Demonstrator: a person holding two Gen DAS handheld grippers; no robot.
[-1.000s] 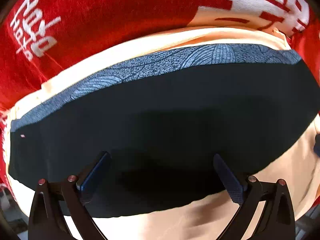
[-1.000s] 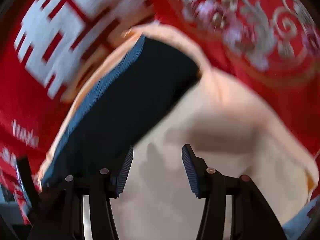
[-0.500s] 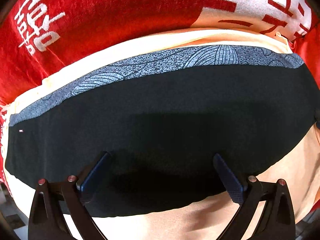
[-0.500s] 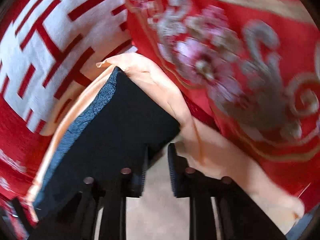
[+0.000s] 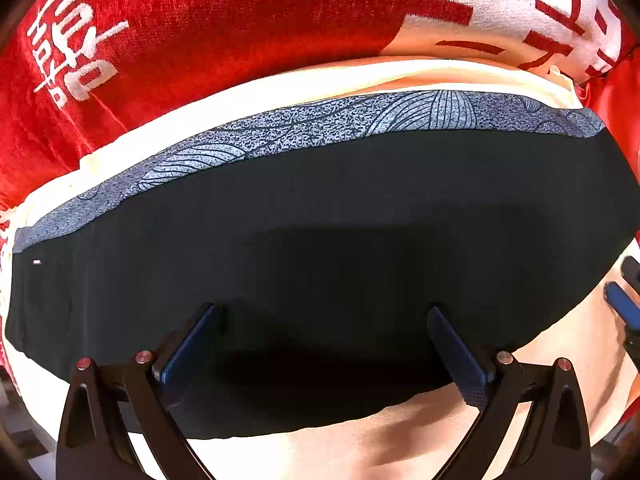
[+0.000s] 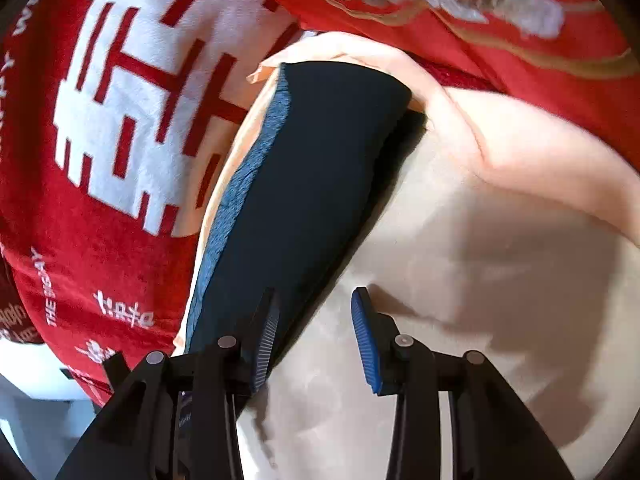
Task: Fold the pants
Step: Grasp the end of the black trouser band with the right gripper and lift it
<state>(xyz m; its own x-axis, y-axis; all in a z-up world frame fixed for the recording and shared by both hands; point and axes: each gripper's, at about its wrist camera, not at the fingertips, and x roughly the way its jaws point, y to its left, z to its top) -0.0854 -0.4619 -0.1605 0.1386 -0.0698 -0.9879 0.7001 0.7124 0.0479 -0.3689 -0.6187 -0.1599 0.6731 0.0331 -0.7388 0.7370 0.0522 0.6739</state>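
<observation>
The red blanket with white characters fills the far side, its left and right ends cut off by the lens rim. On it lies a cream cloth, and on that the dark folded pants, a blue-grey patterned band along their far edge. Their left end curves out of the left wrist view. The left gripper hangs over the pants' near edge, jaws wide apart and clamping nothing; its shadow hides the fabric between them. In the right wrist view the right gripper sits at the pants' right end, jaws apart and just opened further. Its left finger overlaps the dark edge; whether it touches is unclear. The patterned red fabric beyond is blurred.
</observation>
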